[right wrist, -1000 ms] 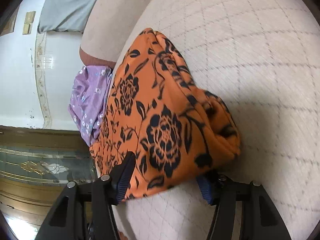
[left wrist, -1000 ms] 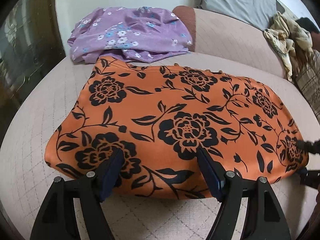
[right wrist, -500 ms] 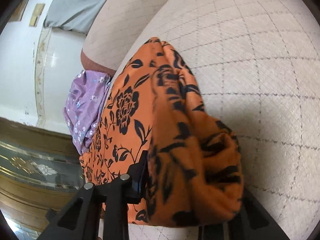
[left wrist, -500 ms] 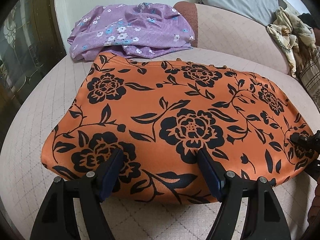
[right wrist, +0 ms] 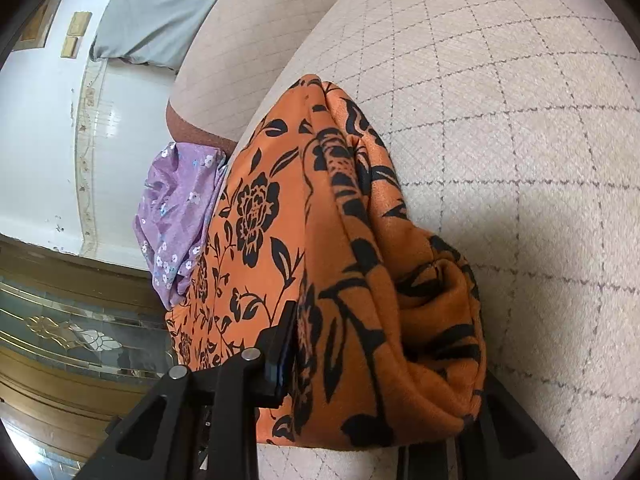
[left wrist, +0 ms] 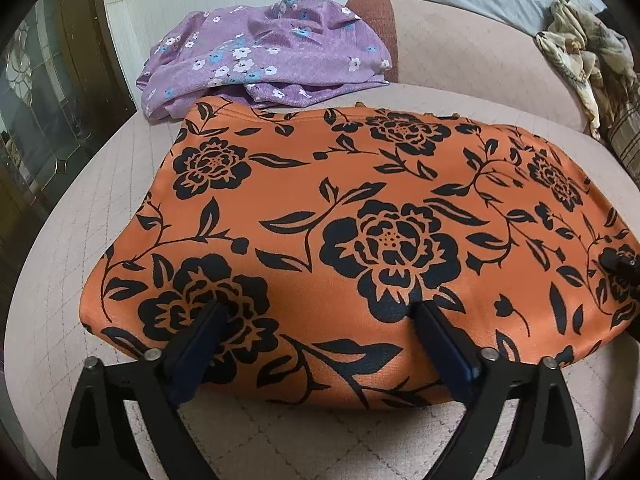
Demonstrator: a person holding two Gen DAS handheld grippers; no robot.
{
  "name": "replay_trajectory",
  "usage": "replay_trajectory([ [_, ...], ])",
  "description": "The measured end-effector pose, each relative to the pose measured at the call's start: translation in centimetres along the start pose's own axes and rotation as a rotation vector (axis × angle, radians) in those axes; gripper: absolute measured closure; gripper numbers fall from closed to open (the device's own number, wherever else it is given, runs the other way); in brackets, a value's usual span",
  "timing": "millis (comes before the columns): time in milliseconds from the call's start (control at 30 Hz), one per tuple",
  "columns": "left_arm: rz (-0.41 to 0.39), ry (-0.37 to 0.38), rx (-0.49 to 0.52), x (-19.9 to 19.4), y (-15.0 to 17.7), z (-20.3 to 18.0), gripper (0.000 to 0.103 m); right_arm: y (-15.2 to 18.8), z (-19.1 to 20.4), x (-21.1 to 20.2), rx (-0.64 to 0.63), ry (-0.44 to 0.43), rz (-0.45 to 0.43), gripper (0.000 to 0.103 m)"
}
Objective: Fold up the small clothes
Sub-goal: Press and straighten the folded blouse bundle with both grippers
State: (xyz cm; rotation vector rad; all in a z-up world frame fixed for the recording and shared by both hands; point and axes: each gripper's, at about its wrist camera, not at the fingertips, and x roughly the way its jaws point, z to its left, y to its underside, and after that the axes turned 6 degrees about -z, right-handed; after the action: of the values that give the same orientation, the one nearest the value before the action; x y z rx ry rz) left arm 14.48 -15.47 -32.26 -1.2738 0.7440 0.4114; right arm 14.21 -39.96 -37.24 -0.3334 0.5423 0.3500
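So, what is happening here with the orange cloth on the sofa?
A person is folding small clothes with two hand-held grippers. The right gripper is shut on the bunched end of the orange flowered garment, which lies on the beige sofa seat. The left gripper is open over the near edge; its jaws have just been opening and clamp nothing. A purple flowered garment lies behind.

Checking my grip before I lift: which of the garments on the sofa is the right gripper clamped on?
The orange cloth with black flowers: the right gripper pinches its bunched end. The lilac floral garment lies untouched behind it.
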Motion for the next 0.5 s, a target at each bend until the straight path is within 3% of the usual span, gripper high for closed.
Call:
replay_trajectory([
  [167, 0.011, 0.000, -0.010, 0.3, 0.2, 0.1, 0.000, -0.3, -0.2, -0.1, 0.019, -0.002, 0.028, 0.072],
  [267, 0.034, 0.014, -0.006, 0.2, -0.1, 0.4, 0.000, -1.6, 0.0, -1.3, 0.022, 0.054, 0.062, 0.071],
  [333, 0.008, 0.028, -0.046, -0.7, -0.9, 1.3, 0.000, -2.7, 0.2, -4.1, 0.005, 0.115, -0.057, 0.069],
  [400, -0.041, -0.006, -0.078, -1.6, -1.7, 2.4, 0.000, -3.3, 1.4, -7.6, -0.080, 0.202, -0.249, 0.050],
  [467, -0.064, -0.055, -0.113, -2.0, -2.4, 3.9, 0.000, -3.0, 3.2, -9.7, -0.191, 0.226, -0.392, 0.049],
  [500, -0.054, -0.073, -0.145, -1.8, -2.6, 4.9, 0.000, -2.7, 4.0, -9.8, -0.236, 0.208, -0.399, 0.049],
])
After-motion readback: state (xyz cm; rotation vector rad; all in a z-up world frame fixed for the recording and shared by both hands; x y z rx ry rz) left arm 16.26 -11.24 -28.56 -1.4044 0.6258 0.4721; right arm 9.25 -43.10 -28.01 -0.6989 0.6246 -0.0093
